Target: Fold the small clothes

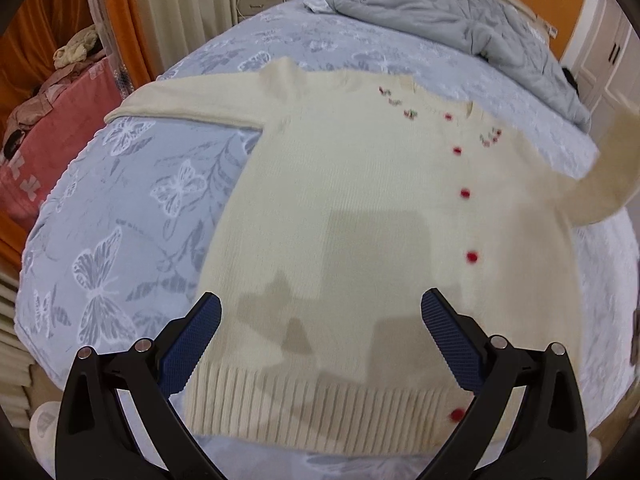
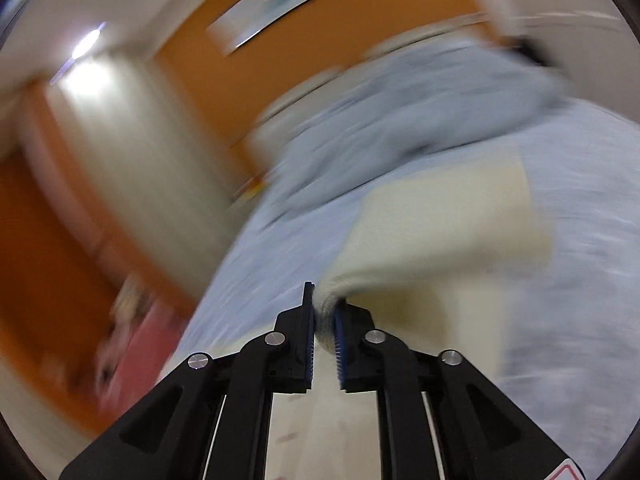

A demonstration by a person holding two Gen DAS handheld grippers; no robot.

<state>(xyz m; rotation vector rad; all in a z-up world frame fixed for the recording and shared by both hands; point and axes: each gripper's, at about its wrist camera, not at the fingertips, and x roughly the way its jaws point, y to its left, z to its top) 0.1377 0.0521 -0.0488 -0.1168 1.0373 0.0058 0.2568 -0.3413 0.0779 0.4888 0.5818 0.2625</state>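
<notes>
Because the right hand-held gripper (image 2: 325,312) has pinched only a small bunch of cream knit at the sleeve (image 2: 448,236) end, the hold looks shallow, and a quick swing across could pull the fabric out from between the pads. The cardigan (image 1: 360,248) lies flat, buttons up, on the bed (image 1: 132,216), its other sleeve (image 1: 188,104) stretched out to the side and the ribbed hem nearest the left hand-held gripper (image 1: 320,340). That one hangs wide open above the hem with nothing in it. With the body unpinned, I judge that a lifted sleeve may drag the whole garment sideways or wrinkle the shoulder, spoiling the fold line. The right view is heavily blurred, so how deep the knit sits is hard to say. The grey quilt (image 1: 460,20) lies well clear.
</notes>
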